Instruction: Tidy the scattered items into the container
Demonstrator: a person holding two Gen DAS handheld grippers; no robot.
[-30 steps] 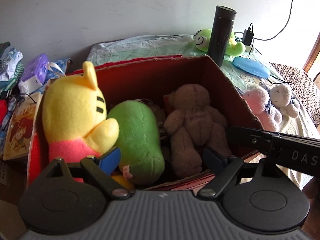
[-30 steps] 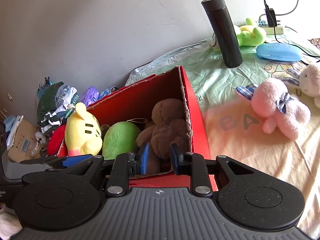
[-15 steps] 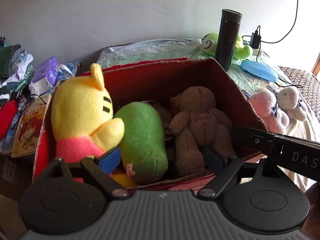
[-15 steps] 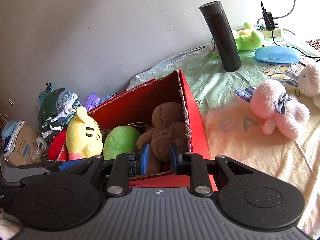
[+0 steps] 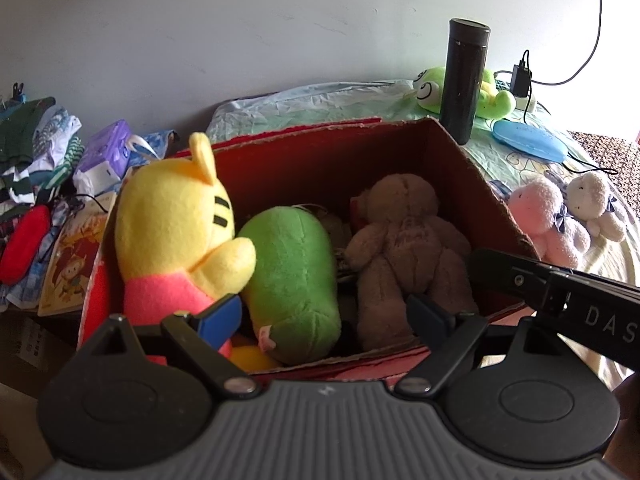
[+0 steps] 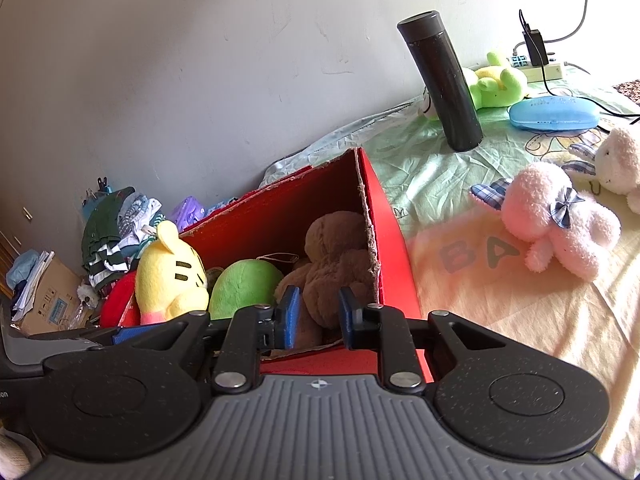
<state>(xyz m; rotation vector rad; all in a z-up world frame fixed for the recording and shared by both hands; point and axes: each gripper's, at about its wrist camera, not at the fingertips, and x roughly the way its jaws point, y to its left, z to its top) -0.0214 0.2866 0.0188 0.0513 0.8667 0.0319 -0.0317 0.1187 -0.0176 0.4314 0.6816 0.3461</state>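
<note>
Jaws spread, empty, above box rim (image 5: 460, 148)

One red box (image 5: 320, 168); three plush toys in it: one yellow (image 5: 176, 232), one green (image 5: 292, 280), one brown bear (image 5: 404, 248); three plush toys on the bed: one pink (image 6: 556, 220), one white (image 6: 620, 164), one green frog (image 6: 496, 84); one black flask (image 6: 444, 80); one blue case (image 6: 554, 113); two grippers, left (image 5: 326, 316) and right (image 6: 318, 318).

Red cardboard box (image 5: 476, 168) with rough torn edges holds a fuzzy plush teddy bear (image 5: 404, 236). The flask (image 6: 444, 80) looks smooth matt black; the bedsheet (image 6: 500, 320) is wrinkled cloth.
</note>
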